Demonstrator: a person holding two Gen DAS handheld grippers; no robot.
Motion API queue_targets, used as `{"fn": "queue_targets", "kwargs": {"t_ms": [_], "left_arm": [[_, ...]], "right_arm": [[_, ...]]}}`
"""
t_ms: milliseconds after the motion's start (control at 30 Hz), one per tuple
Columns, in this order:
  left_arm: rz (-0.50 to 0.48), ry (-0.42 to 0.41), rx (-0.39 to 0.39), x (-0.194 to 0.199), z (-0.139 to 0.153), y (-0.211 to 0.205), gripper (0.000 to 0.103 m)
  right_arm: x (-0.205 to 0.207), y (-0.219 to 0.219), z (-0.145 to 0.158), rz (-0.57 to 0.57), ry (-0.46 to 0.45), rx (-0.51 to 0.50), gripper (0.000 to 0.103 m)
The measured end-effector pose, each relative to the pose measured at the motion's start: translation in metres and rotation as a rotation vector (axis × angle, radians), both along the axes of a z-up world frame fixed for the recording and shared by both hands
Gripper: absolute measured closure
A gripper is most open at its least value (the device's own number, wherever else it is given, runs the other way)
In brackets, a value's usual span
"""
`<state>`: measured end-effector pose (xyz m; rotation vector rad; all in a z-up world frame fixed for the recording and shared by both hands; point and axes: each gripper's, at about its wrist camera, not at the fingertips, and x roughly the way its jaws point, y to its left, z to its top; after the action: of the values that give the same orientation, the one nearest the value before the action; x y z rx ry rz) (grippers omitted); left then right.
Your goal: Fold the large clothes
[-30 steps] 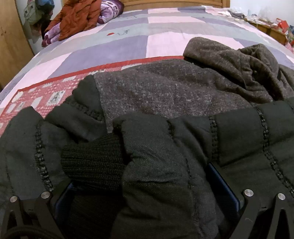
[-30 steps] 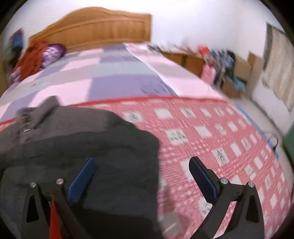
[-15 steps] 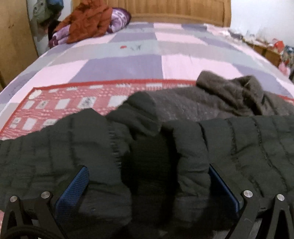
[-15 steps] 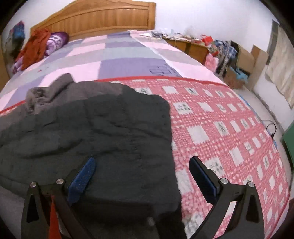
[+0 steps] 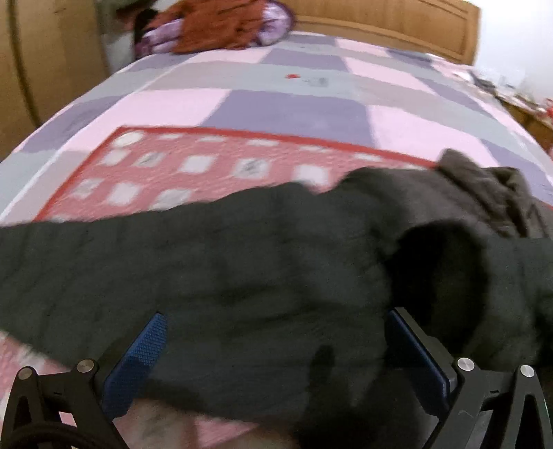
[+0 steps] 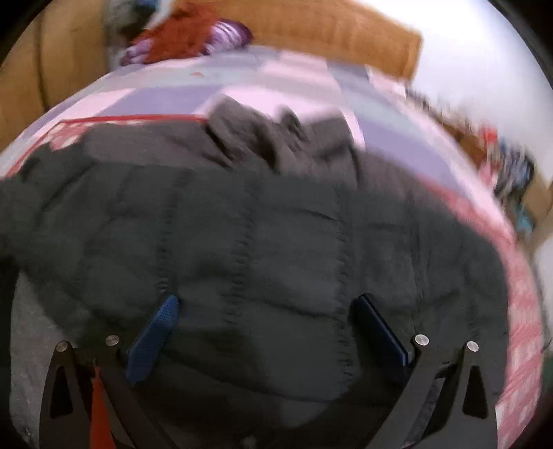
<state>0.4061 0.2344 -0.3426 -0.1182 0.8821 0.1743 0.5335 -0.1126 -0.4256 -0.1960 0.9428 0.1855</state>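
A: What is nearest in each view?

B: In the left wrist view, the left tongs [image 5: 273, 349] sit at 6 o'clock, blue fingers wide apart, clamped on nothing. A dark quilted jacket [image 5: 242, 276] fills the gap between them. In the right wrist view, the right tongs [image 6: 266, 328] are also spread at 6 o'clock, over the jacket's stitched panels, holding nothing. Whether either touches the fabric is unclear; both views are blurred.

A: Where does the jacket lie?

B: Across the near end of the bed, on a red patterned blanket [image 5: 172, 172]. A sleeve opening [image 5: 439, 273] gapes at 3 o'clock in the left view. Its grey collar [image 6: 276, 138] bunches toward 12 o'clock in the right view.

A: Why are the tongs open?

B: Likely to take a fresh hold on an edge for the next fold.

A: And farther off?

B: A pink and purple quilt [image 5: 293, 114], then an orange garment [image 5: 221, 27] at 11 o'clock by the wooden headboard [image 5: 397, 27].
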Motion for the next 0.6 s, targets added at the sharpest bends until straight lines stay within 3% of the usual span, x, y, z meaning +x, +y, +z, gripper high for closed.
{"fn": "queue_targets", "kwargs": {"t_ms": [100, 267, 600], "left_arm": [[0.074, 0.022, 0.012, -0.023, -0.005, 0.037, 0.000], [0.212, 0.026, -0.017, -0.050, -0.007, 0.099, 0.000], [0.413, 0.059, -0.104, -0.088, -0.023, 0.176, 0.000]], "right_arm": [[0.003, -0.022, 0.010, -0.116, -0.042, 0.004, 0.001], [-0.024, -0.003, -0.002, -0.037, -0.102, -0.069, 0.000], [-0.026, -0.016, -0.009, -0.040, -0.097, -0.043, 0.000]]}}
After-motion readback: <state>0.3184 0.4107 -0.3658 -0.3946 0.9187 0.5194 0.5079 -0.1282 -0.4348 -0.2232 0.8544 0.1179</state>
